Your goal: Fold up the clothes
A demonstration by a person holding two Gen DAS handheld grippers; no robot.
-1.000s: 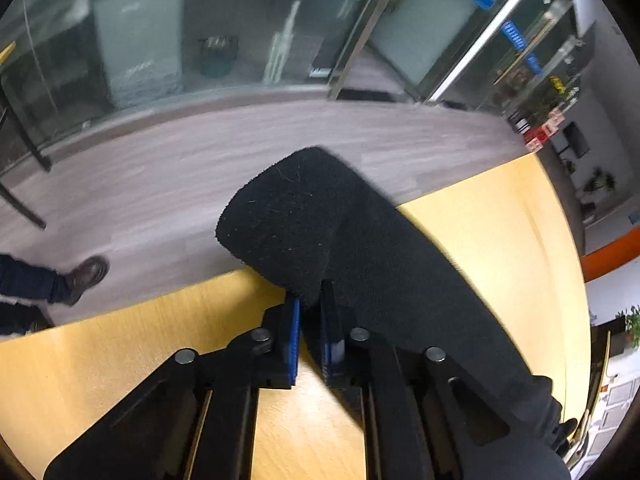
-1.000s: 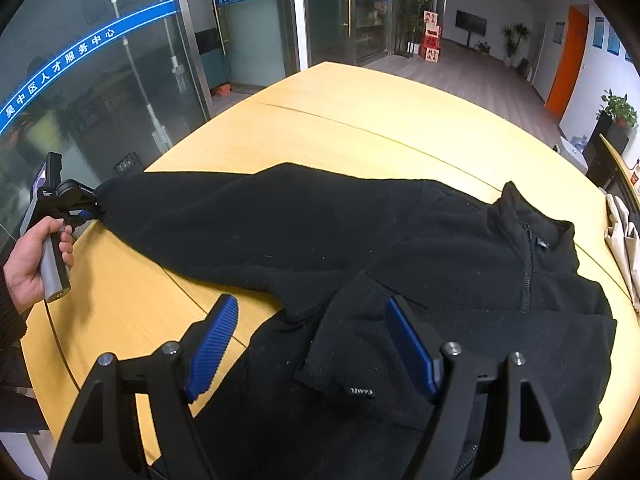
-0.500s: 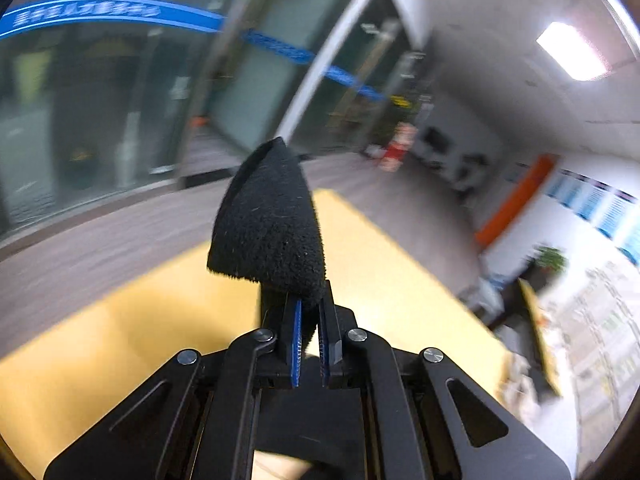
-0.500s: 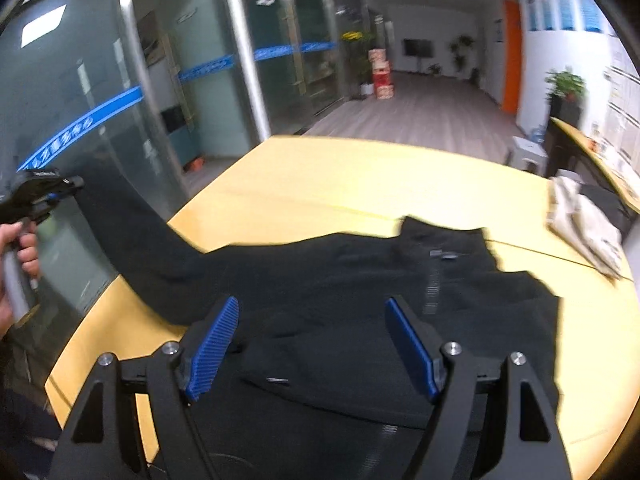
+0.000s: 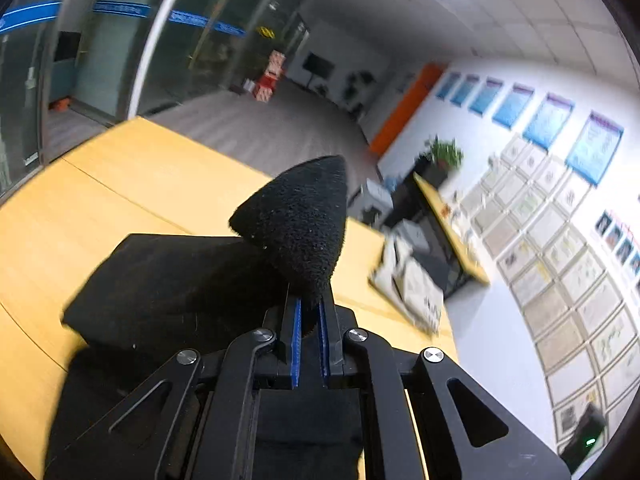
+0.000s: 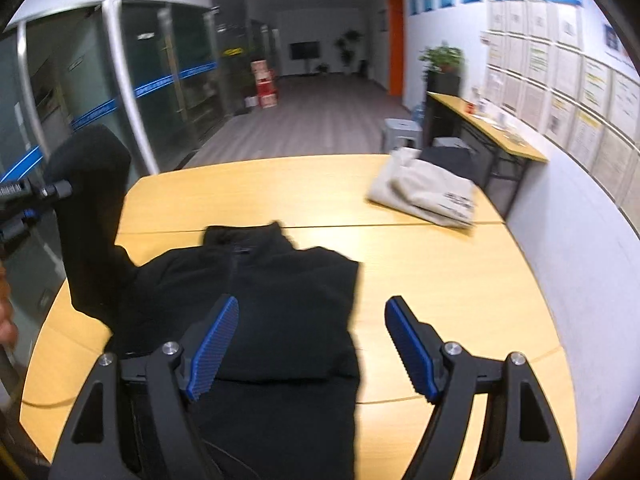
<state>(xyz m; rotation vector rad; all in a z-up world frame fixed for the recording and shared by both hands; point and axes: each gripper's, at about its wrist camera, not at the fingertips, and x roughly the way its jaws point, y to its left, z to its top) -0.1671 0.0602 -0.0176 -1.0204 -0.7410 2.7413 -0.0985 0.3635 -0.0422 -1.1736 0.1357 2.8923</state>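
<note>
A black fleece jacket [image 6: 276, 292] lies on the yellow wooden table [image 6: 460, 280], collar away from me. My left gripper [image 5: 309, 312] is shut on the cuff of its left sleeve [image 5: 300, 228] and holds it lifted above the table; in the right wrist view the raised sleeve [image 6: 92, 208] hangs from that gripper [image 6: 60, 190] at the left. The jacket body [image 5: 168, 280] lies below the left gripper. My right gripper [image 6: 312, 344] is open and empty, above the jacket's lower right part.
A folded light grey garment [image 6: 424, 192] lies at the table's far right corner, also in the left wrist view [image 5: 408, 280]. A side desk [image 6: 488, 128] stands along the right wall. Glass partitions [image 6: 160, 92] stand left of the table.
My left gripper has lifted the sleeve off the table and swung it up and toward the jacket body. The right gripper has drawn back and turned, staying open.
</note>
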